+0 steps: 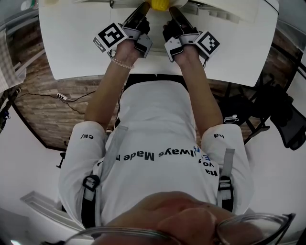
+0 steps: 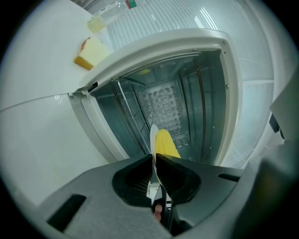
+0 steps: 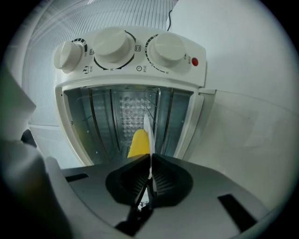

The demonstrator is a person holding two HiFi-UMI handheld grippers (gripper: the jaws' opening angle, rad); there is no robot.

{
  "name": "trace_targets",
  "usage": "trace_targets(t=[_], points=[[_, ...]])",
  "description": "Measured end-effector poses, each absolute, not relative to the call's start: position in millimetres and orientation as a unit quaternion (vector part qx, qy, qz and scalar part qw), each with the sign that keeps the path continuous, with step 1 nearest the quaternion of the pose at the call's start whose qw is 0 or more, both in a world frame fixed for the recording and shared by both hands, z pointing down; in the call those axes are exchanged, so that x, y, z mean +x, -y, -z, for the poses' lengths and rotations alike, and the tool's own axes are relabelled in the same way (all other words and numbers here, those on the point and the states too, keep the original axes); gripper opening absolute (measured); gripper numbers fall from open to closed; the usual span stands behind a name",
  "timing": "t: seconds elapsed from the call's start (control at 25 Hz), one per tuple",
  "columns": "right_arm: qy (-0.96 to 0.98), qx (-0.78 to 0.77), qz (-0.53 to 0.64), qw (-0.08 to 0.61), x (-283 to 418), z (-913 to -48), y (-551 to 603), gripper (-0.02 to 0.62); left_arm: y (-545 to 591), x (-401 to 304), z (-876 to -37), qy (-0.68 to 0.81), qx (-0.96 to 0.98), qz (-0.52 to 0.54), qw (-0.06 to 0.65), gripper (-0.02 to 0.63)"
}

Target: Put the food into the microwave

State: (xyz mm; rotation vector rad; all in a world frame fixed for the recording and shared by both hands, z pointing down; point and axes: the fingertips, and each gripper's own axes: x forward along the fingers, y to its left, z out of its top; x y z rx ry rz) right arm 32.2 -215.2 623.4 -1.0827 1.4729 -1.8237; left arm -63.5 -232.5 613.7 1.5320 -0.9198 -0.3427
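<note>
- Left gripper: fingers pinched on plate rim, sharing the load.
- Right gripper: fingers clamped on opposite rim, likely for level carrying.
- Yellow food: on plate, 12 o'clock, at open microwave mouth.

Two claws were counted: left claw and right claw. Marker cubes numbered two: left cube, right cube. One microwave carried three knobs and one red lamp. One plate and one yellow food item were noted. The single counter held one cake wedge and one bottle.
</note>
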Motion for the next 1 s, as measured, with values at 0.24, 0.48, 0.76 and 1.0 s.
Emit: trace_targets(t=[0.24, 0.48, 0.76, 1.0], points=[[-0.551, -0.405, 0.675, 0.277, 33.4, -624.8, 219.1, 0.020, 235.4, -62.5, -614.8, 0.395, 0.668, 0.150, 0.612, 0.028], [-0.553, -0.405, 0.671, 0.282, 33.1, -621.3, 221.3, 0.020, 236.0, -62.8, -612.1, 0.398, 0.662, 0.157, 0.615, 0.026], [-0.558, -0.410, 0.667, 0.275, 32.7, -620.3, 222.9, 0.020, 237.1, -64.3, -609.1, 0.400, 0.659, 0.160, 0.616, 0.026], [-0.560, -0.403, 0.671, 0.272, 36.6, -630.4, 224.7, 0.086, 240.0, -66.2, -608.2, 0.405, 0.660, 0.166, 0.610, 0.028]])
